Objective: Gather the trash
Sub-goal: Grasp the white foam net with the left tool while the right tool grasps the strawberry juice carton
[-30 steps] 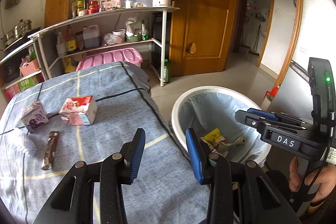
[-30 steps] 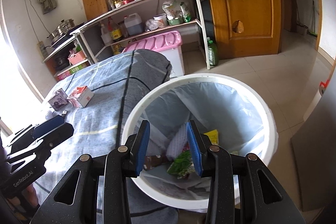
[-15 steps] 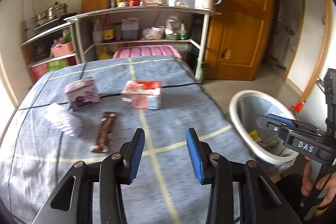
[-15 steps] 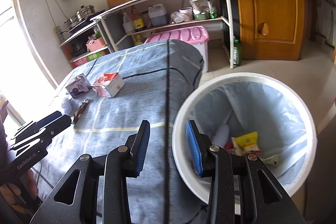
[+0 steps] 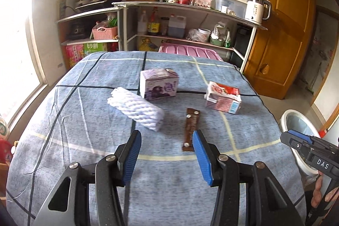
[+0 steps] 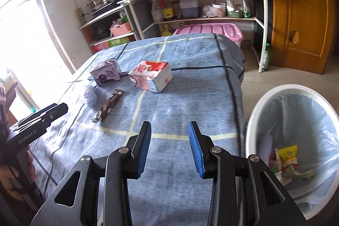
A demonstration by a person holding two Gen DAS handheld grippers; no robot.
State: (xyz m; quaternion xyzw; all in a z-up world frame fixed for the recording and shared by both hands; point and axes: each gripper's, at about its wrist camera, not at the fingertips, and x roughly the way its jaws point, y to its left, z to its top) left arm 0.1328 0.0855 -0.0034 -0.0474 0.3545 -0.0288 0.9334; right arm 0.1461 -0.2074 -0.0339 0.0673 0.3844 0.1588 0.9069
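Note:
Four pieces of trash lie on the blue checked tablecloth [image 5: 84, 130]: a white foam net sleeve [image 5: 135, 108], a purple carton [image 5: 159, 84], a red and white carton [image 5: 223, 97] and a brown snack wrapper [image 5: 190, 127]. My left gripper [image 5: 166, 139] hovers just short of the sleeve and wrapper, its jaws opening with nothing between them. My right gripper [image 6: 169, 135] hangs open and empty over the cloth [image 6: 190, 88], well short of the red carton [image 6: 151, 75], purple carton [image 6: 106, 73] and wrapper [image 6: 109, 106]. The white bin [image 6: 260, 103] with a pale liner stands on the floor to its right, wrappers inside.
Metal shelves [image 5: 190, 7] with bottles, pots and a kettle [image 5: 256, 10] line the far wall. A pink lidded box [image 5: 190, 51] sits behind the table. A wooden door [image 5: 286, 24] is at the right. The bin's rim [image 5: 285, 118] shows beside the table's right edge.
Both grippers swung left, away from the bin and over the table; the trash now lies ahead of them. The left jaws stand wider apart than before.

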